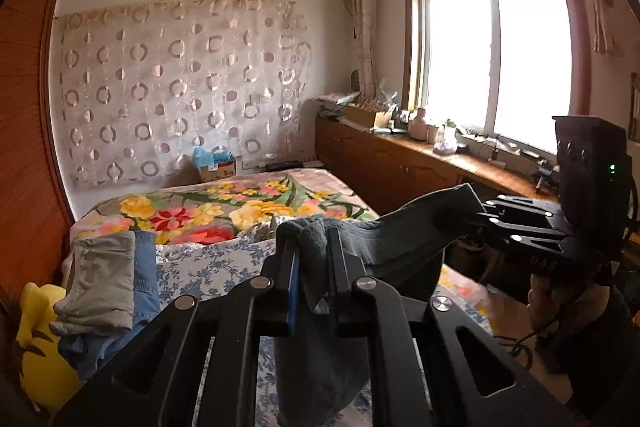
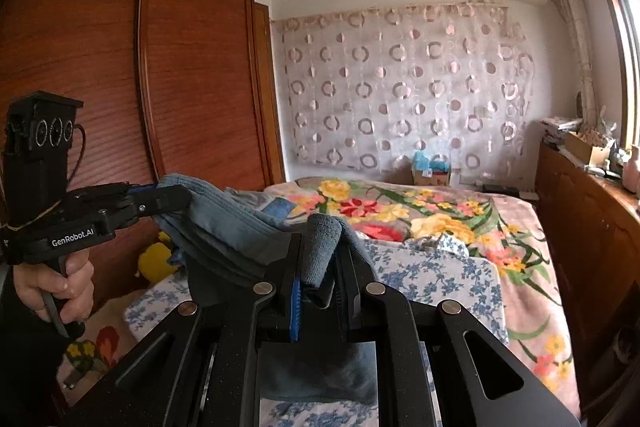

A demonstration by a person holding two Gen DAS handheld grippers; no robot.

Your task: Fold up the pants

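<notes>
Looking along the left gripper (image 1: pixel 314 251), its two black fingers are drawn close together on a bunched edge of the dark grey-blue pants (image 1: pixel 384 247), which hang down between the linkage arms and stretch rightward in the air above the bed (image 1: pixel 240 203). At the far end of that stretch the right gripper (image 1: pixel 476 215) comes in from the right, level and pointing left, its tips clamped on another part of the same cloth; the person's right hand (image 1: pixel 560 303) grips its handle below. On the left of the bed lies a pile of folded clothes (image 1: pixel 108 287), grey on top of denim, beside a yellow plush toy (image 1: pixel 40 339). A blue-flowered sheet (image 1: pixel 208 267) lies under the raised garment.

From the right wrist view, the right gripper (image 2: pixel 320 251) is nearly closed on a thick fold of the pants (image 2: pixel 240 231), the fabric rolling over the fingertips. The cloth runs up and left to the left gripper (image 2: pixel 176 201), which is held roughly level, pinching the hem; the left hand (image 2: pixel 60 287) wraps the handle beneath it. A wooden wardrobe (image 2: pixel 192 75) stands behind that hand. The floral blanket (image 2: pixel 440 215) covers the bed beyond, and the plush toy shows low beneath the hanging cloth.
</notes>
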